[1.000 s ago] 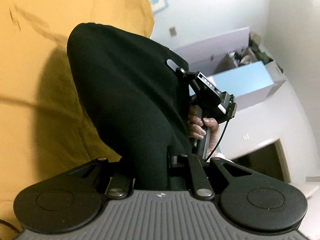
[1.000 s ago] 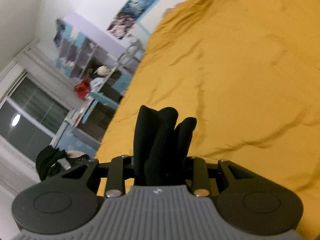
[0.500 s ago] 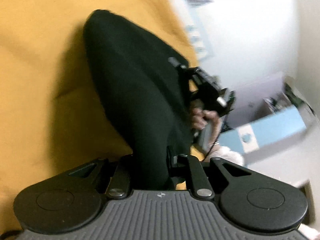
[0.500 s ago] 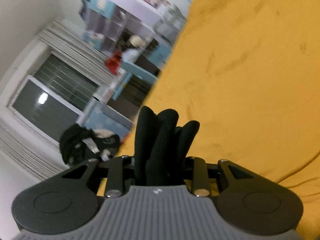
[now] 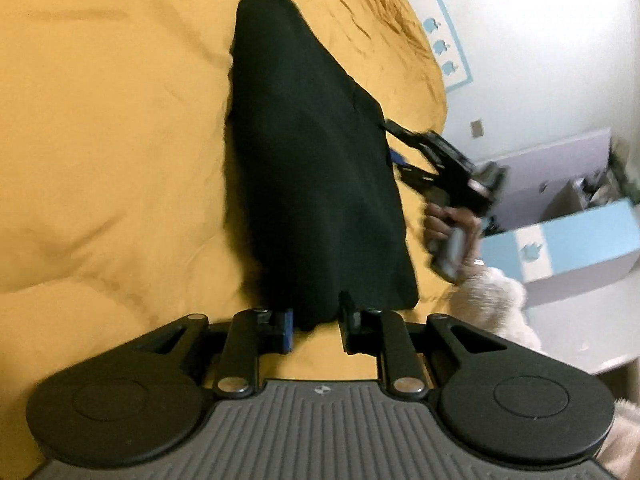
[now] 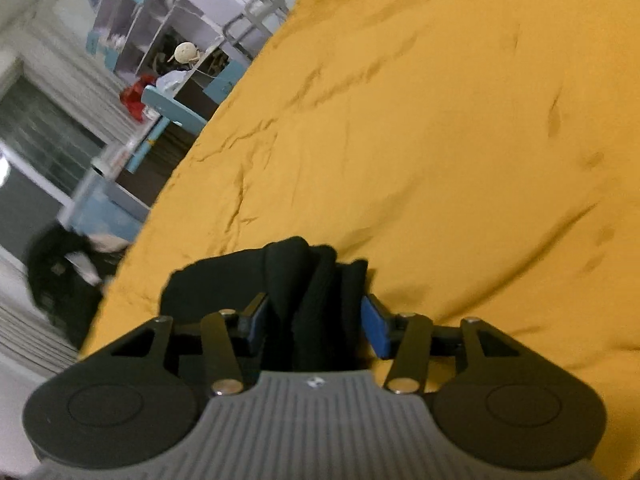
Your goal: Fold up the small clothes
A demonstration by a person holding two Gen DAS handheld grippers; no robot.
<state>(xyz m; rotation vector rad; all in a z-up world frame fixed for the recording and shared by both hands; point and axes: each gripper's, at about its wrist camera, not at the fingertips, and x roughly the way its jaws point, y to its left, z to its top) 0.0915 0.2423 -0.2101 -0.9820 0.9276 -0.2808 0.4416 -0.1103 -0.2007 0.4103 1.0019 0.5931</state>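
A black garment (image 5: 312, 168) lies stretched on the yellow bedspread (image 5: 112, 140), its narrow end far away and its wide end near me. My left gripper (image 5: 316, 332) sits at the near hem. Its jaws are opening, with a corner of the cloth between them and the pads off it. In the right wrist view, bunched black cloth (image 6: 308, 276) stands between the blue pads (image 6: 376, 332) of my right gripper (image 6: 316, 324). Those jaws are opening too and stand clear of the fabric. The right gripper (image 5: 400, 152) also shows at the garment's right edge, held by a hand (image 5: 448, 220).
The bed's edge runs close on the right, with a white wall and a purple and blue cabinet (image 5: 580, 240) beyond. In the right wrist view a blue chair (image 6: 172, 108), shelves (image 6: 160, 24), a window and a dark clothes heap (image 6: 56, 272) lie past the bed's left edge.
Both grippers came down toward the bed with the black garment, which now lies on the bedspread. Both pairs of jaws, shut on the cloth before, have spread apart.
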